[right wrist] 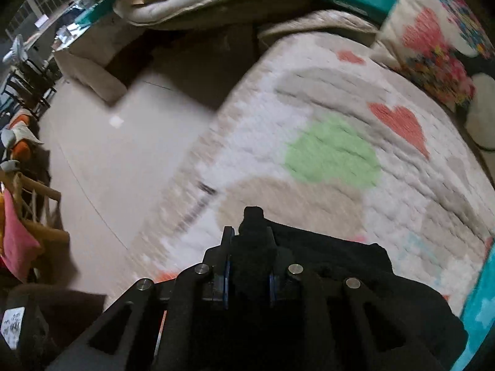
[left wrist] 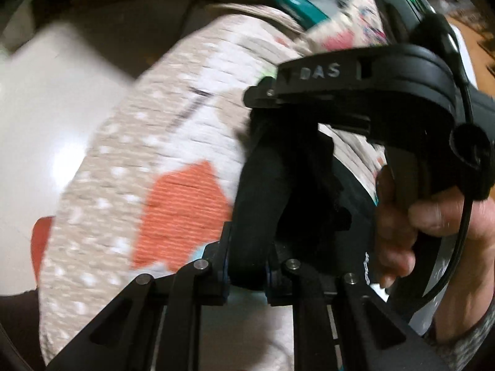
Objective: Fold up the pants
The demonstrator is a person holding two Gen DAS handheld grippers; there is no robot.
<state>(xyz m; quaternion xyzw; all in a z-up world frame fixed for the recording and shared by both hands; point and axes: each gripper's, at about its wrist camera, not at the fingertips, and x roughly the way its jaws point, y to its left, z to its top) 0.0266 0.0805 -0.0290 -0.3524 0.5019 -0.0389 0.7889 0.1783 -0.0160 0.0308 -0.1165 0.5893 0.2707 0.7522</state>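
Observation:
The black pants [left wrist: 266, 204] are bunched between my left gripper's [left wrist: 247, 253] fingers, which are shut on the cloth above a patterned quilt [left wrist: 161, 142]. In the left wrist view the right gripper's black body [left wrist: 371, 92] and the hand [left wrist: 433, 232] holding it are close at the right. In the right wrist view my right gripper [right wrist: 249, 247] is shut on a wad of the black pants [right wrist: 334, 253], which drape to the right over the quilt [right wrist: 324, 117]. The frames are blurred by motion.
The quilt has orange hearts [right wrist: 399, 120] and a green spot [right wrist: 331, 151]. A pale tiled floor [right wrist: 117, 142] lies left of it. A beige sofa [right wrist: 92, 61] and cushions stand at the back, a colourful pillow [right wrist: 433, 61] at the right, chairs and clutter [right wrist: 21, 210] at the far left.

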